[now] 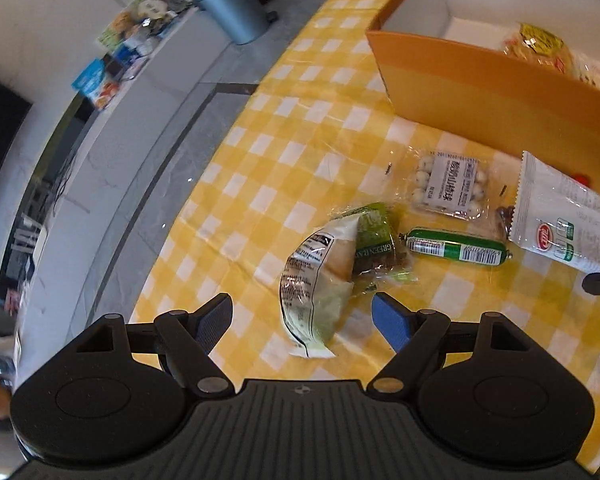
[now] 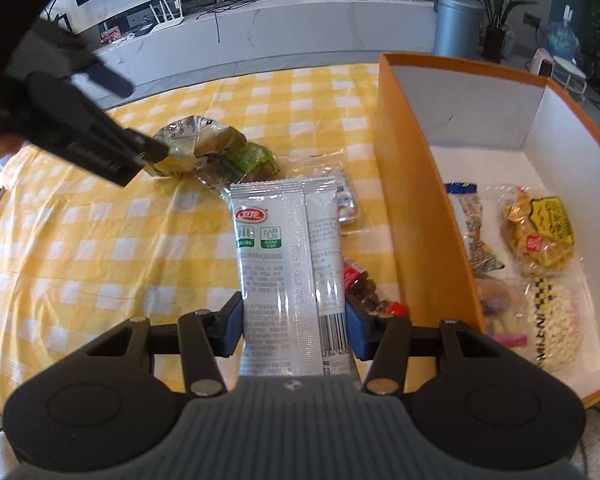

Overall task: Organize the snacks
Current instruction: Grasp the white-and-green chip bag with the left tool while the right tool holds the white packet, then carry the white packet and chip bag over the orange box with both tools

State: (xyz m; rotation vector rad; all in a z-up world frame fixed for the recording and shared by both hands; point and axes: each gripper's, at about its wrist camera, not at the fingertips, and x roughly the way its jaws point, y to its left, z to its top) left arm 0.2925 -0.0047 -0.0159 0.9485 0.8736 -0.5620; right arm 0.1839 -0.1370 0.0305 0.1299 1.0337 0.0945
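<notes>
My left gripper (image 1: 302, 316) is open, its blue pads on either side of a pale green-white bread pack (image 1: 320, 280) on the yellow checked tablecloth (image 1: 260, 160). Next to it lie a green-labelled snack (image 1: 376, 236), a green sausage (image 1: 456, 246) and a clear bag of white balls (image 1: 448, 186). My right gripper (image 2: 294, 328) is shut on a long white sachet (image 2: 288, 240), held above the table left of the orange box (image 2: 416, 208). The box holds several snacks, among them a yellow-labelled pack (image 2: 540, 232). The sachet also shows in the left wrist view (image 1: 560, 216).
A red-wrapped pack of brown sweets (image 2: 364, 284) lies by the box wall. The left gripper's arm (image 2: 72, 128) reaches in from the left. Beyond the table's far edge are a grey bin (image 2: 456, 24) and a white counter (image 2: 260, 20) with goods.
</notes>
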